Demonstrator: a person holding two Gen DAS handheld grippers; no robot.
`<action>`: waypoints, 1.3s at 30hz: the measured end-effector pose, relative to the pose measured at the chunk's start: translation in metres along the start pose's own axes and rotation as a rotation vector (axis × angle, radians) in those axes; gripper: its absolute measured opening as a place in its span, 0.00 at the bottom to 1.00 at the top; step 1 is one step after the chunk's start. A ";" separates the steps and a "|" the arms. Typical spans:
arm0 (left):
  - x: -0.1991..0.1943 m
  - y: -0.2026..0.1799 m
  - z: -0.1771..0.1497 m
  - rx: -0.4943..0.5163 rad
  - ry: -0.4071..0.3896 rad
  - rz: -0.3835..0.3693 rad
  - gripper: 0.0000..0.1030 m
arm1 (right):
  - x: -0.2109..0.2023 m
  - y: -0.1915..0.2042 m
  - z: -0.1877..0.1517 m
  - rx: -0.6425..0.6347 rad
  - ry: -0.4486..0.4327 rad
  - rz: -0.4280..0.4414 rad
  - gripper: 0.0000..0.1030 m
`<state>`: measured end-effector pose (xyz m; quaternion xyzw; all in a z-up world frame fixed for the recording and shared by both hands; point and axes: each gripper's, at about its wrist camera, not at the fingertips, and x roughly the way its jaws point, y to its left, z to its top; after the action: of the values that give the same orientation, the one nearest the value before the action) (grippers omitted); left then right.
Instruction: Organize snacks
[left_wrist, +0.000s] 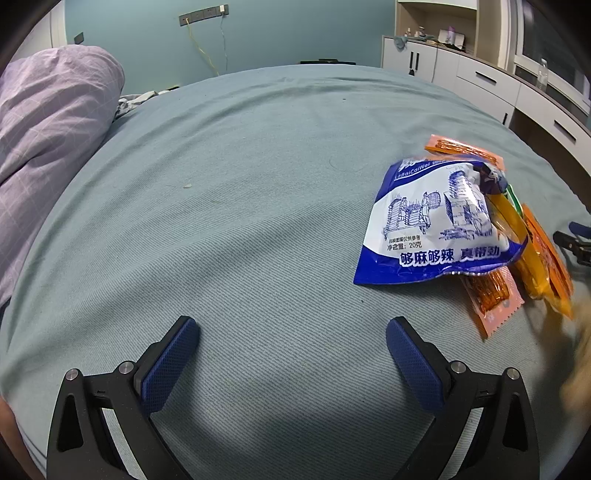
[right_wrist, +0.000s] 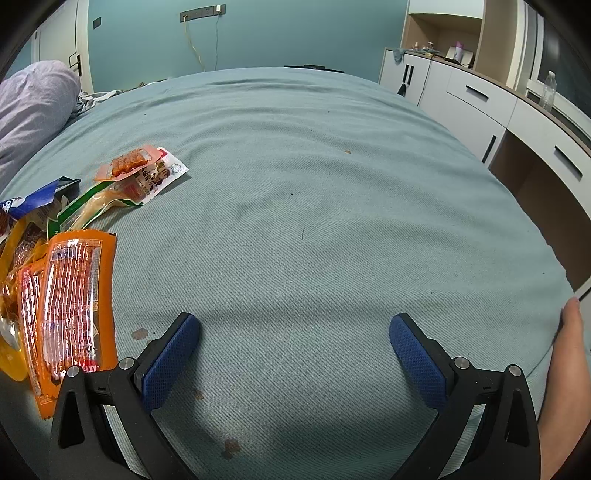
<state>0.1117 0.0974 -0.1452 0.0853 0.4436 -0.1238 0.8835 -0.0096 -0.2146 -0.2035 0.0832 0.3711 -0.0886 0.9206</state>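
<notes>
A pile of snack packets lies on the blue-green bed sheet (left_wrist: 240, 221). A blue and white packet (left_wrist: 436, 221) lies on top of several orange packets (left_wrist: 543, 258) at the right of the left wrist view. My left gripper (left_wrist: 291, 332) is open and empty, to the left of the pile. In the right wrist view the orange packets (right_wrist: 74, 302) lie at the left, with a green-edged packet (right_wrist: 99, 203) and a small pink packet (right_wrist: 129, 164) behind them. My right gripper (right_wrist: 293, 328) is open and empty, to the right of the pile.
A lilac pillow (left_wrist: 48, 129) lies at the far left of the bed. White drawers and a desk (right_wrist: 498, 110) stand along the right side, with a water bottle (right_wrist: 548, 90) on top. Cables hang from wall sockets (right_wrist: 201, 13). My arm (right_wrist: 565, 369) is at the right edge.
</notes>
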 end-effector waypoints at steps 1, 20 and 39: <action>0.000 0.000 0.000 0.000 0.000 0.000 1.00 | 0.000 0.000 0.000 0.000 0.000 0.000 1.00; 0.000 0.000 -0.001 0.000 -0.001 -0.001 1.00 | 0.000 0.000 0.000 0.000 -0.001 0.000 1.00; 0.000 0.000 -0.001 0.000 0.000 -0.001 1.00 | 0.001 0.002 -0.001 -0.006 -0.007 -0.008 1.00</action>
<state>0.1107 0.0979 -0.1455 0.0850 0.4435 -0.1243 0.8835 -0.0093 -0.2126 -0.2043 0.0789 0.3686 -0.0915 0.9217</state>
